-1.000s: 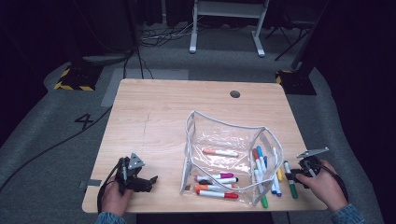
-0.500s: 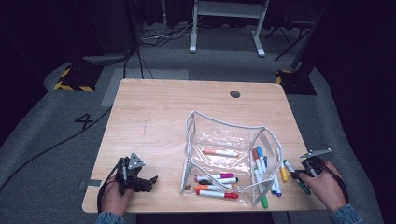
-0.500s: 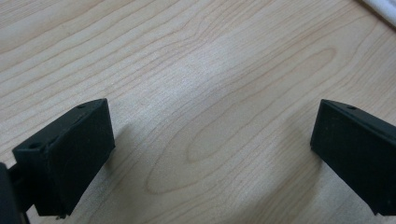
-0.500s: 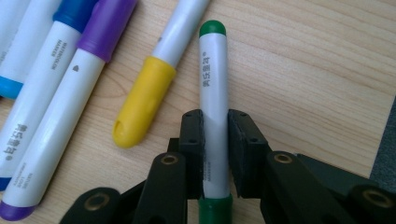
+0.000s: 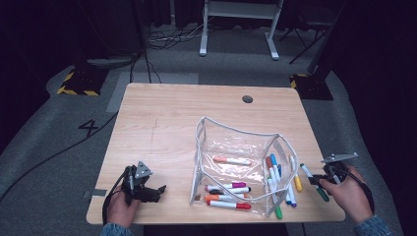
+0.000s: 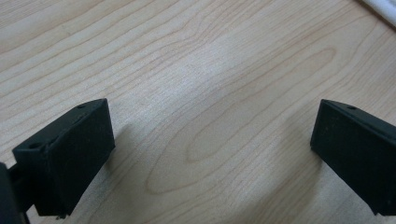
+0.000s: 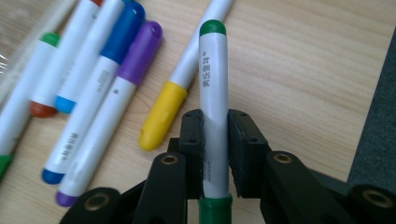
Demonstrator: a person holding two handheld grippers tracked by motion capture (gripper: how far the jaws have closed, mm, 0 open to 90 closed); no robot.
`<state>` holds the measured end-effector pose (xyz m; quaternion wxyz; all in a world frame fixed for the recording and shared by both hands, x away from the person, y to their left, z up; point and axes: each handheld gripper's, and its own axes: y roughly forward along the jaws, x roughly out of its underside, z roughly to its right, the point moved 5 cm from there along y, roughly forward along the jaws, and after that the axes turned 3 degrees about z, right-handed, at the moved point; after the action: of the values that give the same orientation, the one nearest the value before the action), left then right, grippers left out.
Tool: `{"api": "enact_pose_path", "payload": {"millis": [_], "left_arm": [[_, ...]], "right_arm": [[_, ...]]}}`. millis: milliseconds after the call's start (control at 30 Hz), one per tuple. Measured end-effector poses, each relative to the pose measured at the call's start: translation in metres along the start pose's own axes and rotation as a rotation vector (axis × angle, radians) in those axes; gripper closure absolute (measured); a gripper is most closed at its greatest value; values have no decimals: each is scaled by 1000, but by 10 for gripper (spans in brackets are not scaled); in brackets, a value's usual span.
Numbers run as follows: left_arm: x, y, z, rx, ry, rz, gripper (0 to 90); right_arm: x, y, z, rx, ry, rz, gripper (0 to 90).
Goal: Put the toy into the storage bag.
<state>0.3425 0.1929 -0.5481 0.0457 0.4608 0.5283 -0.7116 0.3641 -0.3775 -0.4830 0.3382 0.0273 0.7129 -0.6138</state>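
A white marker with a green cap [image 7: 213, 93] is clamped between the jaws of my right gripper [image 7: 215, 127], which have just been closing on it. In the high view this green marker [image 5: 311, 177] lies slanted near the table's right edge, with the right gripper [image 5: 322, 181] shut on it. A clear zip pouch [image 5: 236, 147] stands open at the table's middle right, with an orange-capped marker [image 5: 231, 160] and several more [image 5: 226, 194] inside. My left gripper [image 5: 150, 191] rests at the front left, open, its jaws [image 6: 212, 154] wide over bare wood.
Loose markers lie by the pouch's right side: blue [image 7: 93, 93], purple [image 7: 116, 107] and yellow [image 7: 163, 116] ones close to the held marker. The wooden table [image 5: 162, 128] has a cable hole [image 5: 247, 99] at the back. Its right edge [image 7: 369, 93] runs beside my right gripper.
The right gripper has closed on the green marker and drawn it a little to the right, away from the other loose markers. The left gripper has stayed put.
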Motion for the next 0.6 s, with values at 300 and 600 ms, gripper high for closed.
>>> {"api": "enact_pose_path", "payload": {"millis": [300, 600], "left_arm": [[0, 0, 0, 0, -1, 0, 0], [0, 0, 0, 0, 0, 0, 0]], "right_arm": [[-27, -43, -14, -53, -33, 92, 769], [-60, -87, -36, -94, -104, 187, 769]]}}
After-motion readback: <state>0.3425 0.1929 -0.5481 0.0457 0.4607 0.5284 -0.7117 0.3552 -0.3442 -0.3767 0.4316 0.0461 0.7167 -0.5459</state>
